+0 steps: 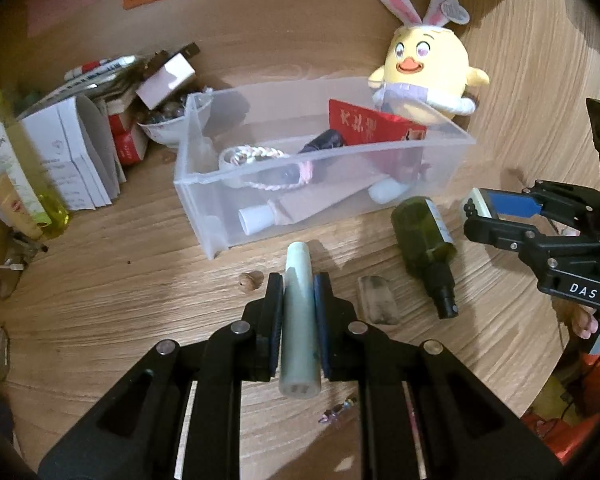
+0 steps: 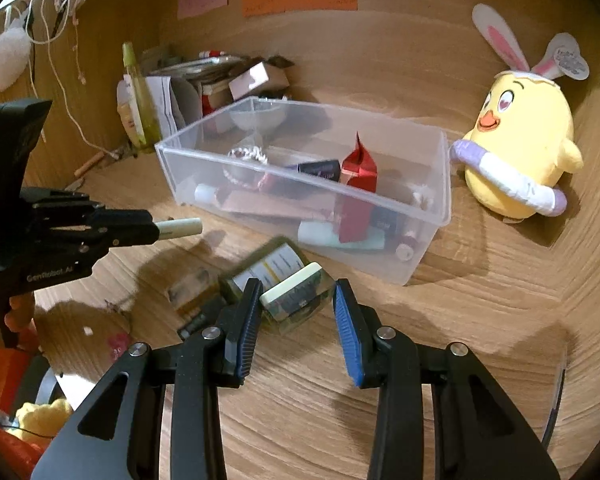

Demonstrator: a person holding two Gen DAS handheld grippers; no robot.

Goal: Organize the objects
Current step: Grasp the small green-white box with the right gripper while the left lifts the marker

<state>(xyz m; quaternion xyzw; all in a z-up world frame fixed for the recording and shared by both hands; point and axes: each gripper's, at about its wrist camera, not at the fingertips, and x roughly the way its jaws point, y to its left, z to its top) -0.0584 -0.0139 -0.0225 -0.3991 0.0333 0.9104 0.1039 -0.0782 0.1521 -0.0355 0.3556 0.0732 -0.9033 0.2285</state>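
My left gripper (image 1: 298,280) is shut on a pale green tube (image 1: 298,320), which lies lengthwise between the pads and sticks out past the tips above the wooden desk. In the right wrist view the tube (image 2: 182,227) pokes out of the left gripper (image 2: 156,229) at the left. My right gripper (image 2: 298,282) is shut on a small cream-topped block (image 2: 292,296), held off the desk. A dark green bottle (image 1: 420,232) lies on its side under it. Behind both stands a clear plastic bin (image 1: 204,184) holding a red envelope, tubes and cords.
A yellow chick plush (image 2: 520,152) with rabbit ears stands right of the bin (image 2: 428,248). Boxes, papers and a yellow-green bottle (image 1: 24,168) crowd the back left corner. A flat grey piece (image 1: 378,300) and a small bead (image 1: 248,282) lie near my left fingertips.
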